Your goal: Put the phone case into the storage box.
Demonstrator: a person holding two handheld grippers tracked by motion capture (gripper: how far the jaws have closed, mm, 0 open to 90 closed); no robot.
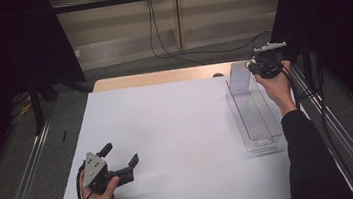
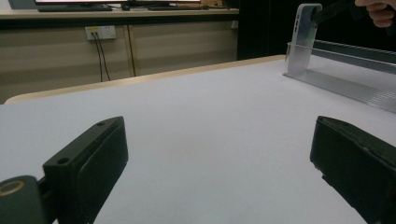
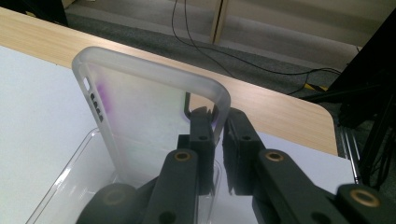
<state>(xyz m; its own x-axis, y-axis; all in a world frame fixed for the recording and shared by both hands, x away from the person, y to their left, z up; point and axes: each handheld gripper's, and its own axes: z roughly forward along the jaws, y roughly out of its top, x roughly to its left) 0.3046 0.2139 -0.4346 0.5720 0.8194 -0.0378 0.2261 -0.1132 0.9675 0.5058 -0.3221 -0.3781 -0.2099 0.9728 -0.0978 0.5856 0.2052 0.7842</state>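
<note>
One frosted phone case stands upright at the two o'clock end of the clear tray, its edge clamped by the right gripper. Lifting out or seating remains, I judge; the left gripper rests unclenched at seven o'clock.

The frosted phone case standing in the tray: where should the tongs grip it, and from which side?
Grip the phone case at its upper corner rim, coming from the tray's far right end, as the right tongs do now. It stands upright on its short end, so the thin top edge is free, and the jaws can close with one inside the shell and one outside. The left tongs rest open, far away.
</note>
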